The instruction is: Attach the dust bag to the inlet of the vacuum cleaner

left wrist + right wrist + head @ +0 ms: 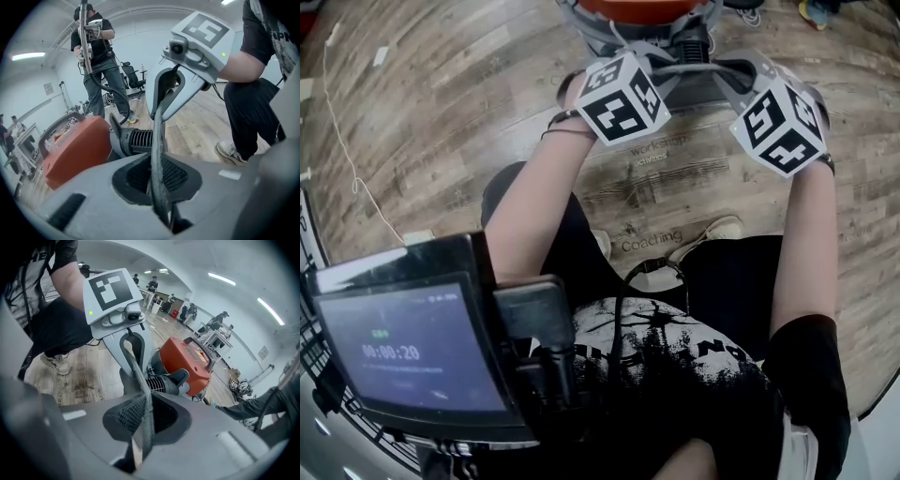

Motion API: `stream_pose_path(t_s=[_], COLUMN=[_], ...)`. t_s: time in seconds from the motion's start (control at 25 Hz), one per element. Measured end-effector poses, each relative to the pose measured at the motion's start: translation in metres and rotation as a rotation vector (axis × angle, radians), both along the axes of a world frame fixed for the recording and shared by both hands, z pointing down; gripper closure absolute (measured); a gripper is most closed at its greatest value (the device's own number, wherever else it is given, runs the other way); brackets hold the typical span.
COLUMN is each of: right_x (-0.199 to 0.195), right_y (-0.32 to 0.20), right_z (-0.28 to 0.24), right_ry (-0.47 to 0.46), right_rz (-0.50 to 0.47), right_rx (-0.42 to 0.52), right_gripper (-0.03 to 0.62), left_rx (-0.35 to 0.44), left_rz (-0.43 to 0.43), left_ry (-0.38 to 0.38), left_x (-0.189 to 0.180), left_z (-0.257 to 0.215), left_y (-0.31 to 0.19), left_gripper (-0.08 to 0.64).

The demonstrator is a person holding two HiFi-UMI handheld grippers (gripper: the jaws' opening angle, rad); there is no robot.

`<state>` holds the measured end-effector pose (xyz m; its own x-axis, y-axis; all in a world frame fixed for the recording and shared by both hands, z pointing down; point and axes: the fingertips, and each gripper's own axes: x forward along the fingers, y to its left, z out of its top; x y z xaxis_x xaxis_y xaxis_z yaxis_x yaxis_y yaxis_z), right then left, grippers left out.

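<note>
At 8 o'clock in the head view, closest to me, a dark screen (403, 352) sits against the wearer's black printed shirt (675, 366). Both bare forearms (534, 206) reach out toward 12 and 1 o'clock over the wood-look floor (441, 112). A pale shoe (712, 230) shows between them.

My left gripper (157, 180) has its jaws pinched together on the dust bag (158, 136). My right gripper (140, 427) is clamped the same way on the bag's other end. To each gripper camera the bag shows as a thin, dark grey strip seen edge-on. Its long axis runs straight from one gripper to the other. That is 6 to 12 o'clock in either gripper view and roughly 9 to 3 across the top of the head view, where the marker cubes (622, 98) hide most of it. It is held stretched in the air above the floor.

Beyond it stands the orange-bodied vacuum cleaner (75, 150), at 9 o'clock in the left gripper view and toward 2 o'clock in the right one. Its ribbed grey neck (140, 140) lies just behind the strip, and I cannot tell whether they touch.

Farthest off, at 11 o'clock in the left gripper view, a person (93, 51) stands holding a hose (83, 37).
</note>
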<state>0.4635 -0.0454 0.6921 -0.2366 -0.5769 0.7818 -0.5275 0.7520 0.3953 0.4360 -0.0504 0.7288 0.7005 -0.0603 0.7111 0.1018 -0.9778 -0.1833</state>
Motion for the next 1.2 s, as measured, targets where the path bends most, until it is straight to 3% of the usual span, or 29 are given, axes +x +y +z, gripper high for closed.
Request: stream_pose_path(t_s=[0.2,0.4,0.84,1.0,1.2], right_x=[0.015,0.032,0.019,0.019,0.037], right_y=[-0.003,-0.013,-0.040,-0.050,-0.051], right_z=[0.004,0.017,-0.001,-0.001,0.005], right_ry=[-0.083,-0.151,-0.042,-0.038,-0.129], right_rz=[0.054,0.140,0.083,0.102,0.177], right_rx=[-0.008,-0.034,0.051,0.063,0.036], right_gripper=[0.560,0.554,0.555,0.554,0.555], left_rx=[0.016,0.044,-0.044,-0.005,0.066], left_rz=[0.006,0.034,-0.115,-0.128,-0.068], left_ry=[0.050,0.035,0.046,0.021,0.000], left_x=[0.007,0.020,0.013,0.013,0.024], left_z=[-0.019,-0.027,-0.006,-0.004,-0.019], left_y=[-0.005,-0.012,-0.041,-0.049,-0.053], left_gripper=[0.514,0.508,0.515,0.517,0.517])
